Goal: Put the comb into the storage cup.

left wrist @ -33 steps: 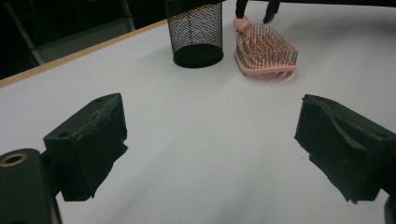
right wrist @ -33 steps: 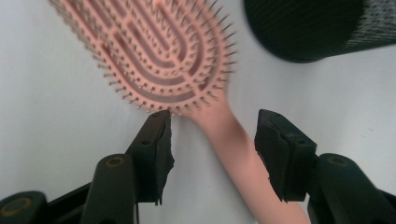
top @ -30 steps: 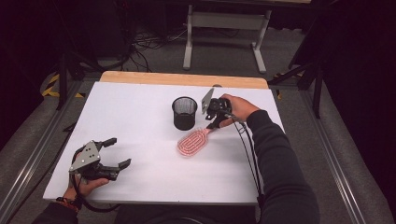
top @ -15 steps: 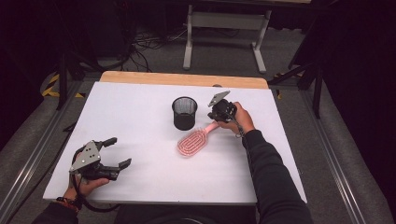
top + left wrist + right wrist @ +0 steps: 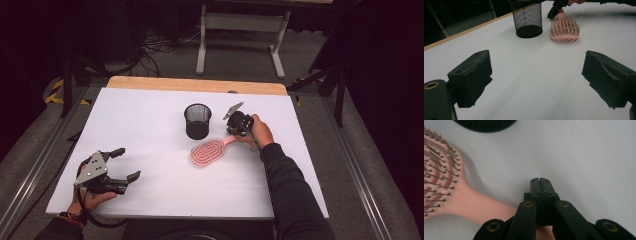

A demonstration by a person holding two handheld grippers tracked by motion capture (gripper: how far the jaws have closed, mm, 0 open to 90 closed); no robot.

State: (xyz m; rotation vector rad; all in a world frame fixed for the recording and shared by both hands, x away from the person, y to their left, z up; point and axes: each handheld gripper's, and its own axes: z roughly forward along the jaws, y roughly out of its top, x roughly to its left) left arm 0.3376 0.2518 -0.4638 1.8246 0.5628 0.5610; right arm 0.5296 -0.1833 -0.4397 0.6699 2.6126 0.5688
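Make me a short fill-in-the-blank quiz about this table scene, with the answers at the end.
1. The hairbrush on the table is ___ in colour.
2. The mesh cup stands ___, its open end up.
3. The left gripper has its jaws ___.
4. The right gripper has its jaws ___, above the brush's handle.

Answers: pink; upright; open; shut

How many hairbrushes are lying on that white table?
1. The pink hairbrush lies bristles up near the table's middle, beside the black mesh cup, its handle toward the right gripper.
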